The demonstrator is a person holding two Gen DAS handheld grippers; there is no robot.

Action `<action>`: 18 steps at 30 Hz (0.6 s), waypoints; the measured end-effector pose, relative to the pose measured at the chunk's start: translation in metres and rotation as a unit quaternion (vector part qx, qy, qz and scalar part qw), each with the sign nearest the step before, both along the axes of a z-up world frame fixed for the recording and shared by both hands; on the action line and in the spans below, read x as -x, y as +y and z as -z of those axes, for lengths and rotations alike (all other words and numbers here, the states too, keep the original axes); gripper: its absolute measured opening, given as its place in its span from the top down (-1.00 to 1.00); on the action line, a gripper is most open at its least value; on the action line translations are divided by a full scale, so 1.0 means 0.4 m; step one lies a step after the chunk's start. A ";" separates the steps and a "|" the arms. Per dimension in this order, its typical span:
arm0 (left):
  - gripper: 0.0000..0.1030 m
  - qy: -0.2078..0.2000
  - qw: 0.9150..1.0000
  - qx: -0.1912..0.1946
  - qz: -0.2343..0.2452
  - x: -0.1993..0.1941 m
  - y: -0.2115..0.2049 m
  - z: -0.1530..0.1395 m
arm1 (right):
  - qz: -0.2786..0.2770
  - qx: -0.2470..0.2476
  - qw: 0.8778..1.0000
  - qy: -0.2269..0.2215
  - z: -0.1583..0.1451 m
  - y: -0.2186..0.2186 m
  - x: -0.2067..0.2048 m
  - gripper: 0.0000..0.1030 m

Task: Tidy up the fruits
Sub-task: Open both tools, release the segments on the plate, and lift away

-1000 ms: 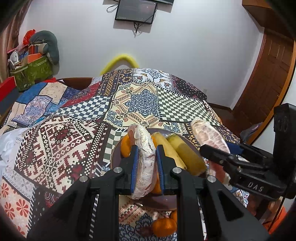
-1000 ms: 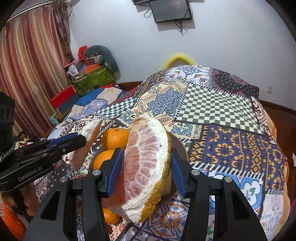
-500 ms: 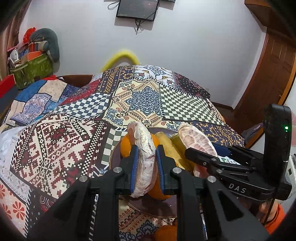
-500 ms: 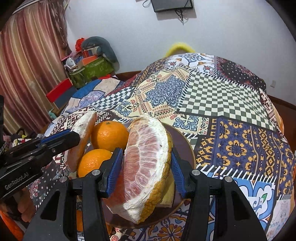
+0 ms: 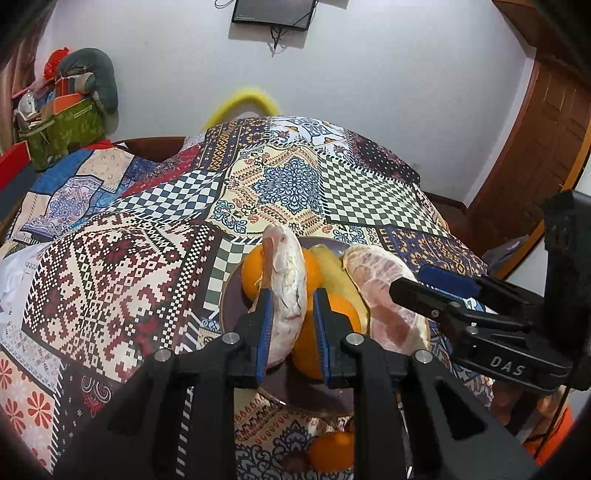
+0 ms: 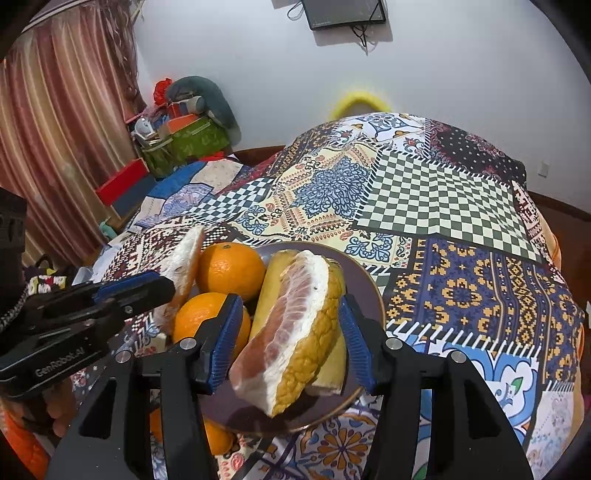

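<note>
We see a bed covered with a patchwork quilt (image 5: 155, 280), a white wall behind it and a dark screen (image 6: 345, 13) mounted on that wall. On the quilt stands a dark plate (image 6: 369, 291) with fruit.

Our left gripper (image 5: 291, 314) is clamped on a thin pomelo slice (image 5: 286, 284), which stands upright between its blue pads and rises beyond the fingertips. Just behind and below these jaws lie two oranges (image 5: 334, 314) on the plate, and a further orange (image 5: 330, 450) lies on the quilt under the gripper body.

Our right gripper (image 6: 291, 328) stands around a thick pomelo wedge (image 6: 295, 328) with yellow rind. The right pad seems to touch the rind, while a gap shows at the left pad, so the jaws look apart. The wedge leans on a yellow rind piece (image 6: 271, 291) on the plate, between the jaws.
</note>
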State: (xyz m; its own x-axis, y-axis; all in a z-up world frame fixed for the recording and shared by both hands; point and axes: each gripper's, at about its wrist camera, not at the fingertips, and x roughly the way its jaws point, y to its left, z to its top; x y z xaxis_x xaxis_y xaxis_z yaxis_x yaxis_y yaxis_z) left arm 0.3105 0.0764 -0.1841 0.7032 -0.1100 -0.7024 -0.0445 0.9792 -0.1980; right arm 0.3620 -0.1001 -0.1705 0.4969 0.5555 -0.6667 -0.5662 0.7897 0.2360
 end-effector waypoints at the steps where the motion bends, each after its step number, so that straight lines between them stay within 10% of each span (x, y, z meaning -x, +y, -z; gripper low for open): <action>1: 0.61 0.000 1.000 -0.002 0.000 0.007 -0.002 -0.003 | 0.000 0.000 1.000 -0.002 -0.005 -0.001 0.005 0.02; 18: 0.40 -0.039 0.999 -0.036 -0.004 0.170 -0.026 -0.131 | -0.003 -0.003 0.998 -0.055 -0.118 -0.041 0.160 0.00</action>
